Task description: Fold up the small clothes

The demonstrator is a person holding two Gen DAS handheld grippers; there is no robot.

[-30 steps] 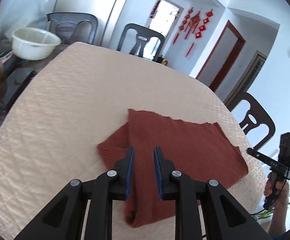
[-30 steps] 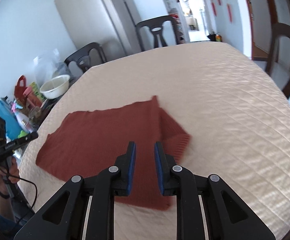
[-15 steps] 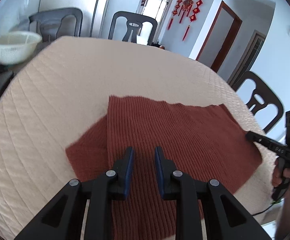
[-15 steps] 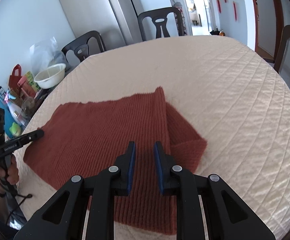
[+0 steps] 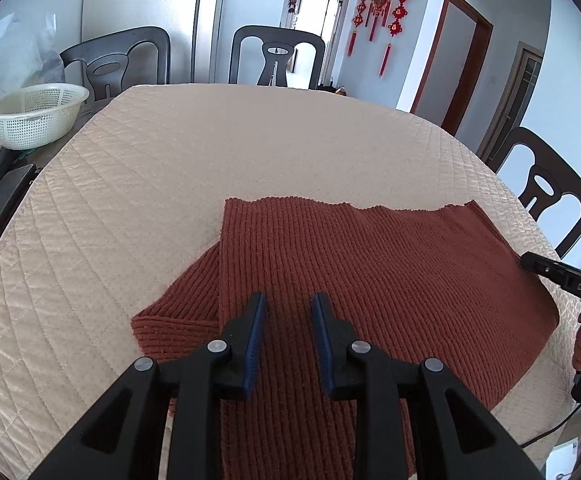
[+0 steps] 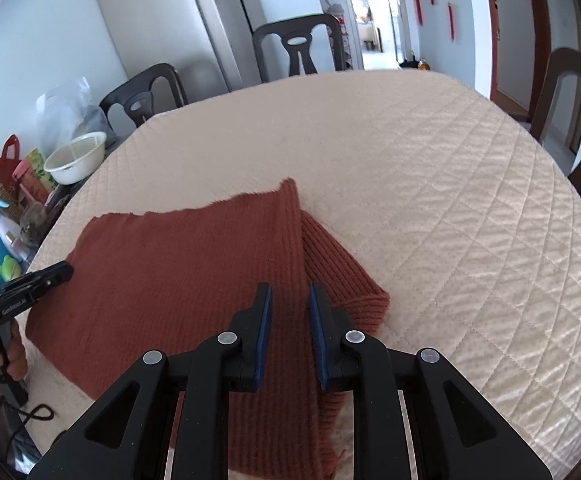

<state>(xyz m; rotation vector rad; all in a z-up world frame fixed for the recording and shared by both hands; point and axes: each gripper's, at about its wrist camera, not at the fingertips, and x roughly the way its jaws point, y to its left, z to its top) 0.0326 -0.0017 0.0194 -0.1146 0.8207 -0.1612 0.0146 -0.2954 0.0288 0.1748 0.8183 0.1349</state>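
A rust-red ribbed knit garment [image 5: 370,280] lies flat on the cream quilted table cover [image 5: 170,160], with a sleeve folded under each side edge. My left gripper [image 5: 288,308] hovers open and empty over its left part. My right gripper [image 6: 289,300] hovers open and empty over its right part [image 6: 194,264], beside the sleeve [image 6: 342,276]. The right gripper's tip shows at the garment's right edge in the left wrist view [image 5: 562,280]. The left gripper's tip shows at the garment's left edge in the right wrist view [image 6: 38,280].
A white plastic basket [image 5: 36,114] stands off the cover's far left corner, with bags and bottles [image 6: 14,200] beside it. Dark chairs [image 5: 276,60] stand around the table, one at the right [image 5: 546,192]. The cover extends beyond the garment.
Both grippers have moved in over the garment and lower, so it looks larger. The garment itself has not moved. Both stay open.
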